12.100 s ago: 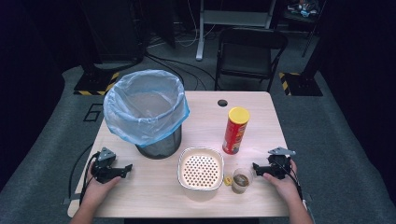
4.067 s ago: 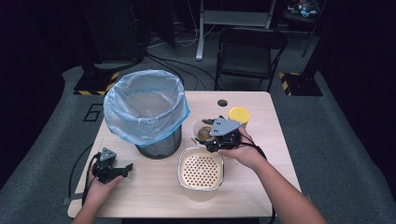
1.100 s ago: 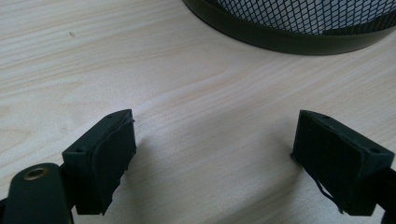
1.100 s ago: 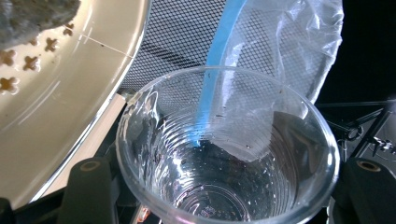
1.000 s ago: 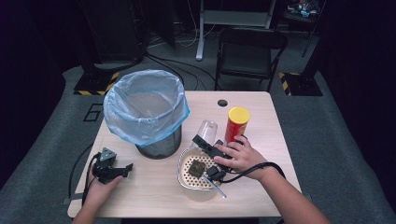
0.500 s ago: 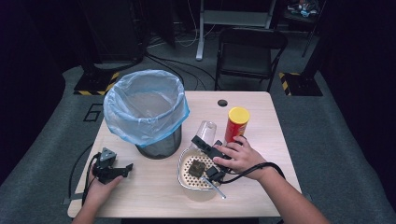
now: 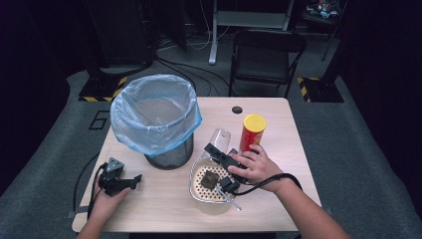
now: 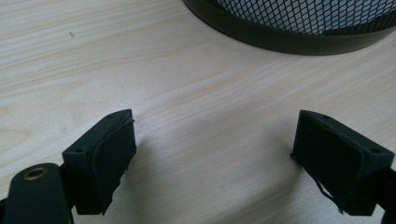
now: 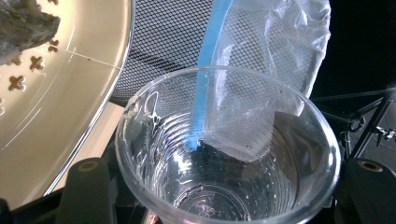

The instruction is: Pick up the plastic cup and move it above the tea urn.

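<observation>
step in hand: a clear ribbed plastic cup (image 9: 229, 144) is held by the right gripper (image 7: 222, 160) just above the far rim of the cream perforated strainer bowl (image 7: 196, 191); the cup is seen lying over on its side in the high view, mouth toward the bin. judged as the emptying step, contents already tipped out.
cup contents: only droplets and dark specks are seen on the inner wall in the right gripper view; no solid is left inside.
strainer bowl: a dark wet clump (image 7: 208, 179) is resting on the perforated floor of the bowl, apart from the cup.
next move, judged: the emptied cup is to be carried over to the black mesh waste bin lined with a pale blue plastic bag (image 7: 154, 119), which stands just beside the bowl; the cup has to be lifted above the bag's rim before it is let go, and the grip kept gentle so the thin wall is not crushed.
right gripper: jaws are clamped on the cup's sides, narrowed to the cup's width, one pad on each flank.
left gripper (image 7: 118, 178): rested on the light wooden table (image 7: 278, 124) near the bin's base; jaws are spread wide with bare table between them, nothing touched.
bystander: a red tube can with a yellow lid (image 7: 252, 132) is standing upright behind the right hand (image 7: 254, 167), close to it; contact cannot be told.
</observation>
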Available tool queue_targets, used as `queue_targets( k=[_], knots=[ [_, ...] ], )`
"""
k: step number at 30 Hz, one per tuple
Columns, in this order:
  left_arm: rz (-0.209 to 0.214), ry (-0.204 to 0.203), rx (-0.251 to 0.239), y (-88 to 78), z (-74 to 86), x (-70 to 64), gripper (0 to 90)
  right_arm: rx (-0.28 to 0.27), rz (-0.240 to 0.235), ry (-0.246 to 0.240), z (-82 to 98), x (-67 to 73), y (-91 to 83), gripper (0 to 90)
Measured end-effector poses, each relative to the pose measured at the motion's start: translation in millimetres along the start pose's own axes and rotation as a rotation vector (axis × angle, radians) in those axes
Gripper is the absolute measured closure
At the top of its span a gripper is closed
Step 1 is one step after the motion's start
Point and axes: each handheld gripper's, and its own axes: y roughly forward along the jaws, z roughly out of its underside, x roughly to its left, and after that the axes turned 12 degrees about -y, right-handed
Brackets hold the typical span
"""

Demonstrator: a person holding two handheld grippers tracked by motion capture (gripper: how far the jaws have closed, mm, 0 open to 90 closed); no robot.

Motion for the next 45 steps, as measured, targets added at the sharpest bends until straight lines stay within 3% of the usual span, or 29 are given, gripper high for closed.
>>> queue_targets(
  k=[6,10,15,17,20,23,26,30,31,34,36,39,45],
  knots=[
    [0.000,0.000,0.000,0.0,0.0,0.0,12.9,-0.007,-0.005,0.025,-0.3,1.6,-0.6,31.9],
    [0.000,0.000,0.000,0.0,0.0,0.0,12.9,-0.002,-0.003,0.083,2.9,-0.6,-0.5,31.9],
    [0.000,0.000,0.000,0.0,0.0,0.0,12.9,0.004,-0.009,0.112,4.8,-2.0,-1.0,31.7],
    [0.000,0.000,0.000,0.0,0.0,0.0,12.9,-0.014,-0.020,0.137,5.1,-4.7,-1.0,31.7],
    [0.000,0.000,0.000,0.0,0.0,0.0,12.9,-0.036,-0.028,0.224,5.8,-9.0,-0.6,31.6],
    [0.000,0.000,0.000,0.0,0.0,0.0,12.9,-0.047,-0.036,0.364,10.0,-15.7,-1.0,31.6],
    [0.000,0.000,0.000,0.0,0.0,0.0,12.9,-0.063,-0.050,0.617,18.3,-20.7,-1.1,31.5],
    [0.000,0.000,0.000,0.0,0.0,0.0,12.9,-0.093,-0.072,0.866,30.1,-27.9,-1.0,31.3],
    [0.000,0.000,0.000,0.0,0.0,0.0,12.9,-0.118,-0.097,0.964,34.6,-29.7,-0.5,31.3],
    [0.000,0.000,0.000,0.0,0.0,0.0,12.9,-0.148,-0.126,1.115,43.5,-31.5,0.9,31.5],
    [0.000,0.000,0.000,0.0,0.0,0.0,12.9,-0.179,-0.177,1.265,49.4,-30.6,2.7,31.6],
    [0.000,0.000,0.000,0.0,0.0,0.0,12.9,-0.197,-0.246,1.409,56.6,-27.3,6.3,31.6],
    [0.000,0.000,0.000,0.0,0.0,0.0,12.9,-0.208,-0.297,1.620,69.0,-22.9,9.5,31.5]
  ],
)
